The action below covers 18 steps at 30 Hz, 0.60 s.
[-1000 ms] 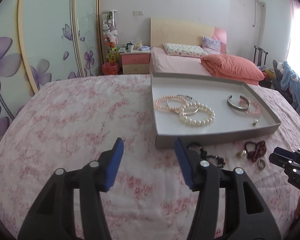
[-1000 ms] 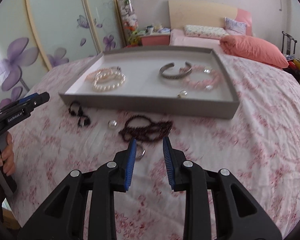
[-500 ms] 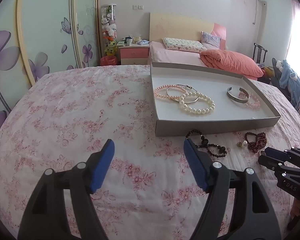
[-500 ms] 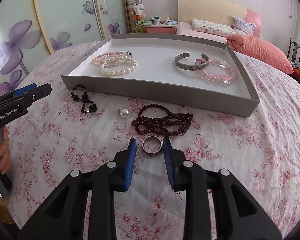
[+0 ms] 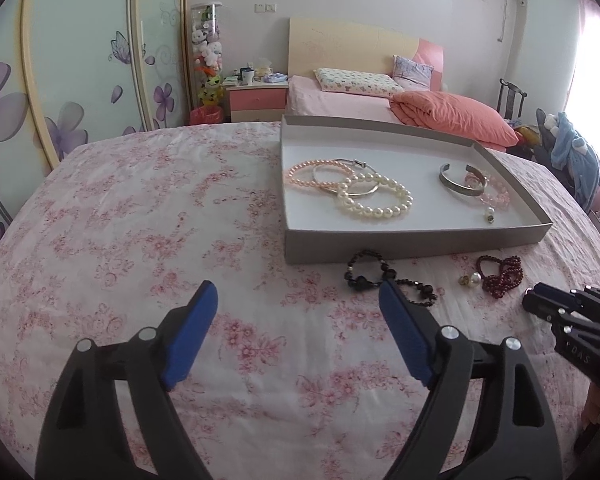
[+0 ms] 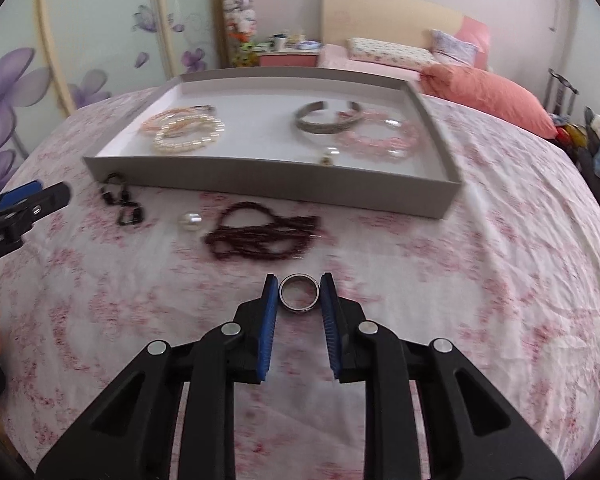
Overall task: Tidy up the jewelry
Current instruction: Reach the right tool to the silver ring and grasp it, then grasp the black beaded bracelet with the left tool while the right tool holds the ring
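A grey tray [image 6: 260, 182] [image 5: 400, 244] lies on the floral cloth and holds pearl bracelets [image 6: 190, 134], a silver cuff [image 6: 326, 122] and a pink bead bracelet [image 6: 380, 142]. In front of it lie a black bead bracelet [image 6: 120, 200] [image 5: 380, 276], a pearl earring [image 6: 191, 221] [image 5: 474, 279] and a dark red bead strand [image 6: 264, 236] [image 5: 502, 276]. My right gripper [image 6: 299, 298] has its two blue pads on either side of a silver ring [image 6: 299, 298], touching or nearly touching it. My left gripper [image 5: 296, 320] is wide open and empty above the cloth.
The cloth-covered round table [image 5: 140, 220] drops off at left and right. A bed with a salmon quilt [image 5: 452, 116], a nightstand [image 5: 256, 98] and flowered wardrobe doors [image 5: 60, 80] stand behind. The left gripper's tip shows at the left edge of the right wrist view [image 6: 24, 206].
My right gripper has moved forward so the silver ring now sits between its pads. My left gripper has opened wider and pulled back a little.
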Each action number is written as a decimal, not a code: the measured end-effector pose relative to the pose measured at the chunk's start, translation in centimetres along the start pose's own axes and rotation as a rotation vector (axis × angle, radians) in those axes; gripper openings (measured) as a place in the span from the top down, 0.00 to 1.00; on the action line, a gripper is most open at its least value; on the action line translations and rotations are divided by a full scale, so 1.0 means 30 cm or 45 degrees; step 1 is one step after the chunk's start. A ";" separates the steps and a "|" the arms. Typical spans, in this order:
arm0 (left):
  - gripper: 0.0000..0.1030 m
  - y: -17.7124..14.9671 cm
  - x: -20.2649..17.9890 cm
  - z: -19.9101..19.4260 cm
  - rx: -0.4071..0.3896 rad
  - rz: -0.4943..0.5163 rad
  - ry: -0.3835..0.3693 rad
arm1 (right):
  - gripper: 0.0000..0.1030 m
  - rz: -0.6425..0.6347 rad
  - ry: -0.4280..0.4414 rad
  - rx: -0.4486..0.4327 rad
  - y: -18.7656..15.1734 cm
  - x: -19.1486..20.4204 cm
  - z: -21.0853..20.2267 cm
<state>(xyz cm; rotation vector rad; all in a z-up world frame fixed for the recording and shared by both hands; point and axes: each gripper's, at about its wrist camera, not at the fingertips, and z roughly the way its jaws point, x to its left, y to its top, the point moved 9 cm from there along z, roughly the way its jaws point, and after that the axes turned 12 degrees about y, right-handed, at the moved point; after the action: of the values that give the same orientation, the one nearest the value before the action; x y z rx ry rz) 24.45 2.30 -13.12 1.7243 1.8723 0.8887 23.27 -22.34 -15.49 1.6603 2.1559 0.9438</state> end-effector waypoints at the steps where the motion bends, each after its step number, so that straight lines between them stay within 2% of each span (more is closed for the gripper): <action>1: 0.18 -0.001 -0.008 -0.001 0.003 0.004 -0.006 | 0.78 0.019 -0.031 -0.004 0.001 -0.029 -0.008; 4: 0.15 -0.004 -0.044 -0.002 0.020 0.021 -0.031 | 0.78 0.113 -0.109 -0.024 0.000 -0.135 -0.031; 6: 0.14 -0.008 -0.072 0.000 0.039 0.032 -0.050 | 0.78 0.175 -0.112 -0.038 -0.001 -0.181 -0.043; 15: 0.14 0.000 -0.141 0.069 0.122 0.037 0.000 | 0.78 0.176 -0.109 -0.037 0.005 -0.192 -0.033; 18: 0.19 0.008 -0.143 0.089 0.131 0.022 0.003 | 0.78 0.177 -0.105 -0.038 0.003 -0.189 -0.033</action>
<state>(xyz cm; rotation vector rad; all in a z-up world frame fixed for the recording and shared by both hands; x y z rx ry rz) 27.01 -1.51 -15.24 1.8031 1.9382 0.8140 24.54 -27.94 -15.69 1.8216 1.9858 0.9223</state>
